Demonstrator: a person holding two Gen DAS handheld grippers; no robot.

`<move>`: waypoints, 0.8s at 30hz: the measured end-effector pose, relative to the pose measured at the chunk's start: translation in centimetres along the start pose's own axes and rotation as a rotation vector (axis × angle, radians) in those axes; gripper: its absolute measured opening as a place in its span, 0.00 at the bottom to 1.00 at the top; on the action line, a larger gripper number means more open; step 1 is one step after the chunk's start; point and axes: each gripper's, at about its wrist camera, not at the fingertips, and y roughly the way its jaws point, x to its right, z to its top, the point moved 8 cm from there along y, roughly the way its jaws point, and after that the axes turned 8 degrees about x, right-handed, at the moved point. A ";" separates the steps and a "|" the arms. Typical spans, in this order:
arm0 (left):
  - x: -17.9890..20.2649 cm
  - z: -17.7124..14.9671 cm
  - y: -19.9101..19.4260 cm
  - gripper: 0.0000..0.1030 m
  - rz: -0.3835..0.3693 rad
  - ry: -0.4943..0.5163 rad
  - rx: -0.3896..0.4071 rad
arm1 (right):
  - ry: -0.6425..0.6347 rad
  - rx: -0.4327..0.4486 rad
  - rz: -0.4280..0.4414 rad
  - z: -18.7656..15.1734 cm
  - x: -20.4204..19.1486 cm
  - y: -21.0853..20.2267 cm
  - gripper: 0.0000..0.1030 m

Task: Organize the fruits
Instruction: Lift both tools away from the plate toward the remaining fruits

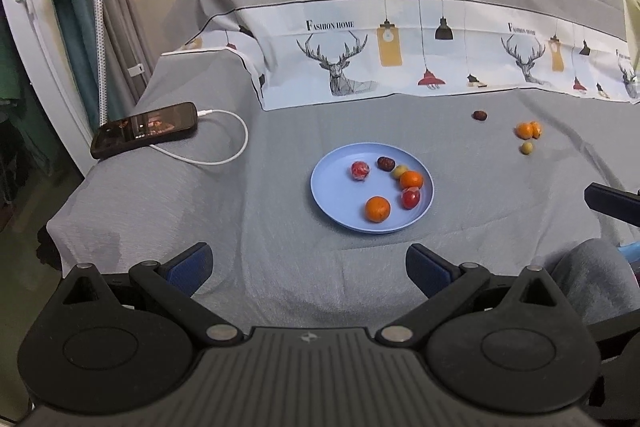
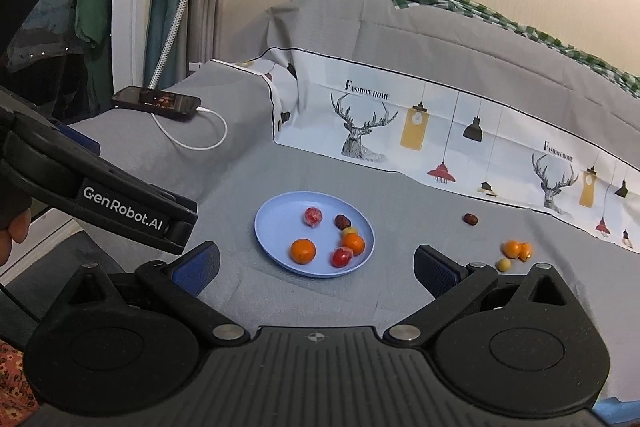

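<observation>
Fruit fills the round pale-blue plastic plate (image 1: pixel 332 203); left claw (image 1: pixel 308 267) and right claw (image 2: pixel 316 265) both gape apart, holding nothing.

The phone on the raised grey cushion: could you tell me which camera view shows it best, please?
The left wrist view: the phone is larger there, screen facing the camera, white cable plugged in. The right wrist view shows it smaller and flatter.
</observation>
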 end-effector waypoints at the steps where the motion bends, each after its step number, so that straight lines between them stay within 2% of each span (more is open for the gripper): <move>1: 0.0 0.0 -0.1 1.00 0.000 -0.001 0.004 | -0.002 0.002 -0.001 0.1 0.0 -0.1 0.99; 14: 0.4 0.1 -0.3 1.00 -0.005 0.009 0.013 | 0.000 0.005 -0.006 0.1 0.0 -0.4 0.99; 24: 0.6 -0.2 0.6 1.00 -0.002 0.020 -0.014 | 0.024 -0.020 0.002 -0.5 0.2 0.4 0.99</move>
